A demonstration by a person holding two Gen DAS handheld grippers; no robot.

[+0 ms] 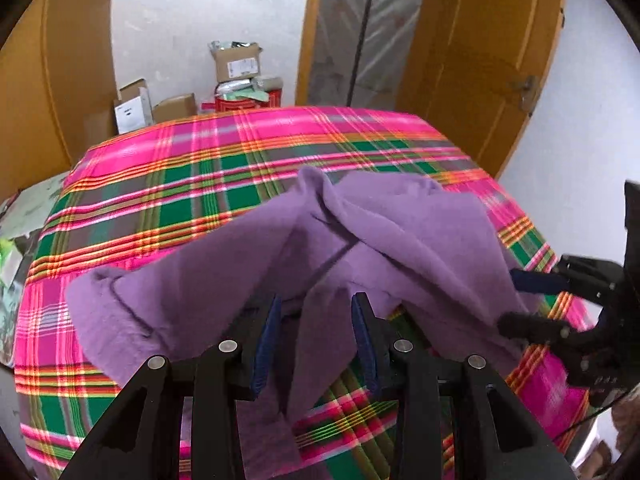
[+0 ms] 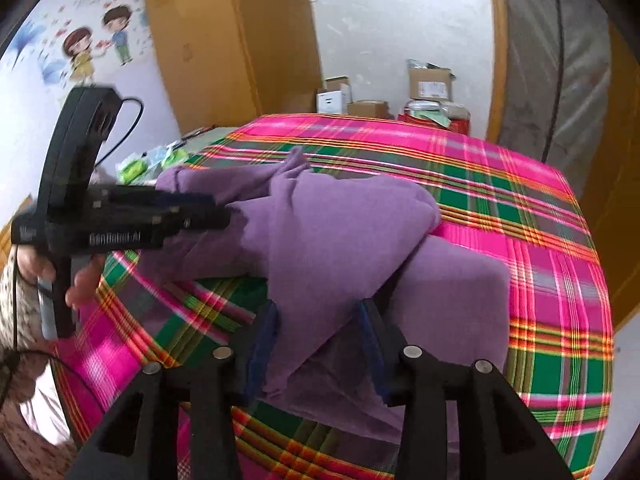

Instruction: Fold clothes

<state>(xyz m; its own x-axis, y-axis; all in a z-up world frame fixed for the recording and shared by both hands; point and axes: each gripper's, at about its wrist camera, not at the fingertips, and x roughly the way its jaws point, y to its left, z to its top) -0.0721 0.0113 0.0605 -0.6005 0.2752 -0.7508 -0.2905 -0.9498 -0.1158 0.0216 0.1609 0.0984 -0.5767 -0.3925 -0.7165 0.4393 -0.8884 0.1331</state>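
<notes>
Plaid table [image 1: 160,184], purple garment [image 1: 400,240] btwn grippers

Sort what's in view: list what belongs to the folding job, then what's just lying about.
Job:
purple garment
plaid cloth it lies on
left gripper
right gripper

Lying about:
cardboard boxes by the far wall
red container beside them
green packets at the table's side
</notes>
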